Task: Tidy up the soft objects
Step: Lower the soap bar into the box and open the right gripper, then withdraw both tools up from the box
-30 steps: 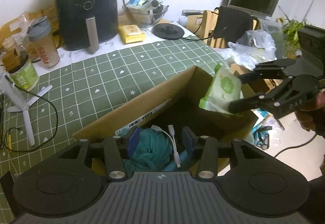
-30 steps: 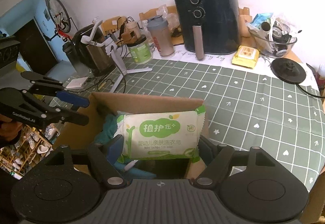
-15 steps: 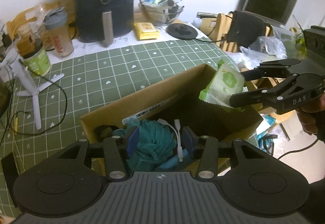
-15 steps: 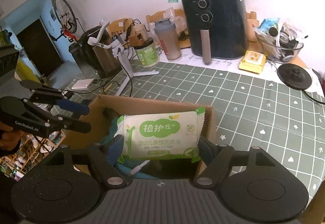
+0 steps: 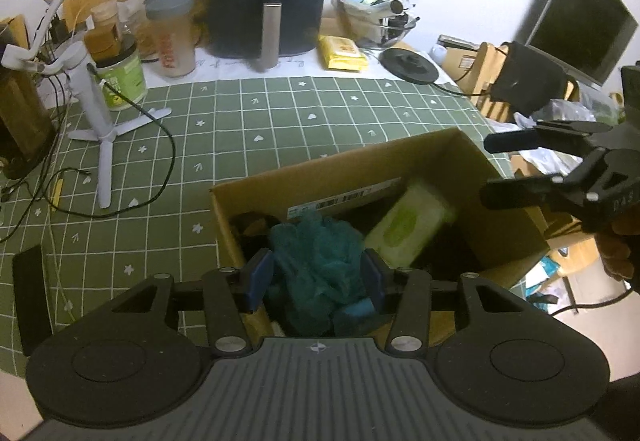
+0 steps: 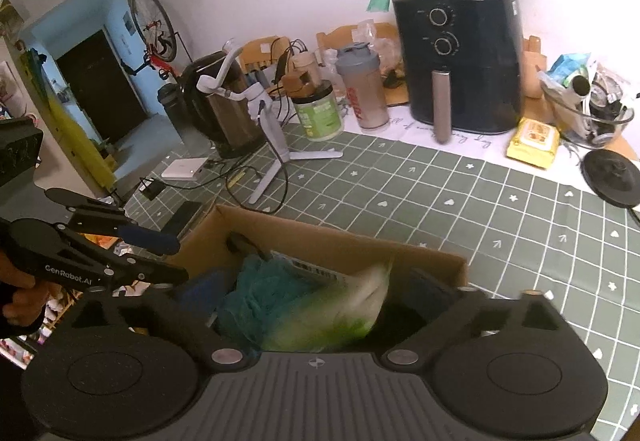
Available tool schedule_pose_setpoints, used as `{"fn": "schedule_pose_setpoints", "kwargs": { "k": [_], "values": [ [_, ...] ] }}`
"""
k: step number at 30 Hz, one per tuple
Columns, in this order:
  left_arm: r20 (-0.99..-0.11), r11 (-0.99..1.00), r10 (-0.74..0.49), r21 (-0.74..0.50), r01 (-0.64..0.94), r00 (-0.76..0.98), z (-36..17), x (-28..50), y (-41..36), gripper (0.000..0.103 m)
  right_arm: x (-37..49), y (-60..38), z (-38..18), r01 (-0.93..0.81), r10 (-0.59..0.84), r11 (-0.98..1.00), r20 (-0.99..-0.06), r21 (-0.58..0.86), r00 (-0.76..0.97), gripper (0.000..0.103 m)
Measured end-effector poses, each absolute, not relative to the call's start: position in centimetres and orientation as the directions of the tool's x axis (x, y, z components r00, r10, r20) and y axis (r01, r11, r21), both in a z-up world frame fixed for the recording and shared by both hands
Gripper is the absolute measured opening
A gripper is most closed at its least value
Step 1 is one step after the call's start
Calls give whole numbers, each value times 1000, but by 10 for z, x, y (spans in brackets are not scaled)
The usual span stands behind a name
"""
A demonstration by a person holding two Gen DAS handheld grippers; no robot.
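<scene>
Let go over the cardboard box (image 5: 340, 165) within the last half second by the right tool (image 5: 504, 169), now spread wide and gripping nothing above the box's right rim. Down inside the box, on a slant against the right-hand inner wall, with the green-and-white soft pack (image 5: 408, 229), held up clear of the opening only a moment ago. Smeared into a pale green blur in the right wrist view, so possibly not yet at rest; hard to say whether flat or propped on something beneath. Just beside the pack, toward the left of the box, with a teal mesh bundle (image 5: 316, 253), apparently touching along one edge. Hovering at the box's left side with the left tool (image 5: 316, 277), blue pads (image 5: 260, 277) parted wide and closed on nothing, the teal bundle merely framed between them from the wrist camera. Seated on the green checked worktop (image 5: 280, 113) as before, with no sign of the box having shifted under the drop. Judged from this: one more soft item stowed, that placement effectively done, both tools free for whatever comes next. Worth checking on the next approach for the pack riding up on the teal bundle and crowding the opening, and for the box's thin rim catching a finger on the way out.
</scene>
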State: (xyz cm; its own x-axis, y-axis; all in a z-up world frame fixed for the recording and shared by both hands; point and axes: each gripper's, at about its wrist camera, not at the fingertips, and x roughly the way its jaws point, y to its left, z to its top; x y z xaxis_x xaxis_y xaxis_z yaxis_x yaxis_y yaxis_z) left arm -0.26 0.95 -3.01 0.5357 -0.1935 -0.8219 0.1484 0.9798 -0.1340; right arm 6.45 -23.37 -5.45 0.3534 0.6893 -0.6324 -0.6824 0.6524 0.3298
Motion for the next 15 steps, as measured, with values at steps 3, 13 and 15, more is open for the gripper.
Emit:
{"fn": "schedule_pose_setpoints", "kwargs": {
  "k": [3, 13, 15],
  "values": [
    [-826, 982, -183, -129, 137, 533, -32, -3, 11, 48, 61, -233, -60, -675, 664, 670, -656, 309, 359, 103],
    [-826, 992, -123, -109, 59, 550, -33, -6, 14, 73, 48, -252, -72, -571, 560, 775, -713, 271, 422, 103],
    [-811, 990, -135, -133, 45, 569, -28, -8, 12, 76, 43, -255, -70, -552, 551, 789, -708, 269, 441, 103]
  ]
}}
